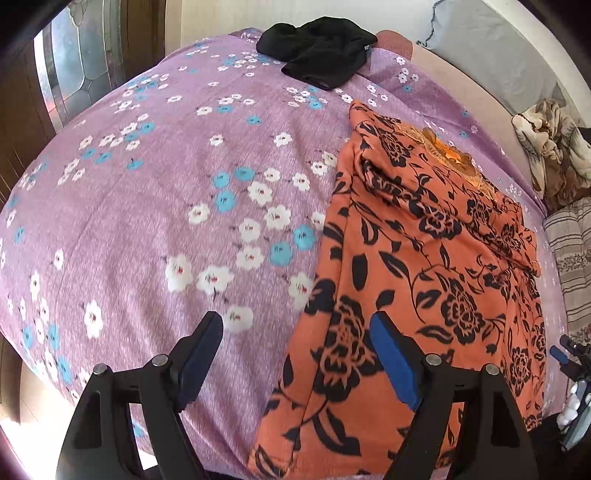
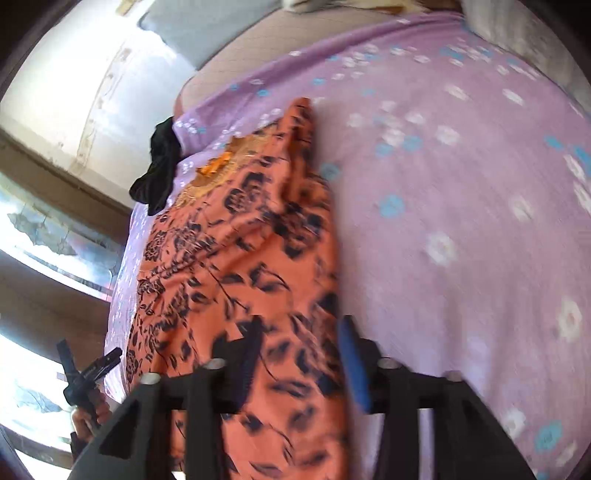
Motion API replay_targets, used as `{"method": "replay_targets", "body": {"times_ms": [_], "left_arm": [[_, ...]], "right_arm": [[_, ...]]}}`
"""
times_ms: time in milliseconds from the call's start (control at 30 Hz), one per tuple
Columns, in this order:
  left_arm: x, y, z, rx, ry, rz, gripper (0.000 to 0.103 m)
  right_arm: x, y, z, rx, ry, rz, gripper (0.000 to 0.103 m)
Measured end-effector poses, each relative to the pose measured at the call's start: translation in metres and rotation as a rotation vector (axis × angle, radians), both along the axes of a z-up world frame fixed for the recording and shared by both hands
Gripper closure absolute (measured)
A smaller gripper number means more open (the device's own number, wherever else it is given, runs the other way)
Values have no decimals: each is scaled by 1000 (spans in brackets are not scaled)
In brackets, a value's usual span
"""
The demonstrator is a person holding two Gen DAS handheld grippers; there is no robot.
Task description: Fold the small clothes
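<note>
An orange garment (image 1: 424,280) with a black flower print lies in a long folded strip on the purple flowered bedsheet (image 1: 166,206), its lace neckline at the far end. My left gripper (image 1: 295,328) hangs open over the garment's near left edge, one finger above the sheet and one above the cloth, holding nothing. In the blurred right wrist view the garment (image 2: 236,258) runs away from me, and my right gripper (image 2: 301,332) stands open over its right edge with nothing pinched. The left gripper (image 2: 88,373) shows at the lower left, in a hand.
A crumpled black garment (image 1: 317,51) lies at the far end of the bed. A grey pillow (image 1: 480,33), a bundled brown blanket (image 1: 554,155) and a striped cushion (image 1: 569,251) sit along the right side. A glass-panelled door (image 1: 70,66) stands to the left.
</note>
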State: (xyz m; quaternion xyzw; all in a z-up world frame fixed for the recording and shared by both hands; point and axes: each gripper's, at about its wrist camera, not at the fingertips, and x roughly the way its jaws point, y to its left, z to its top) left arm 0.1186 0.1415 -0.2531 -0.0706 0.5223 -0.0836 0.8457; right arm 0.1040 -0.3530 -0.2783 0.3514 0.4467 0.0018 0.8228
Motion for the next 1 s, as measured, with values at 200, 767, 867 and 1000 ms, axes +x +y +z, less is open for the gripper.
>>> {"method": "replay_targets", "body": {"times_ms": [200,767,867,1000], "left_arm": [[-12,2,-14,-87,83,5,21],[-24,-7,-17,-80,117,-91,26],[-24,-16,-17,-19,113,-108,79],[-19,-10,-13,-96,125,-98,96]], "right_arm": [[-29,10,-27,111,30,80,38],[-41,78,-34,109,75,262,59],[-40,88,-28,30,54,294,60],[-38,83,-19,54,26,268,94]]}}
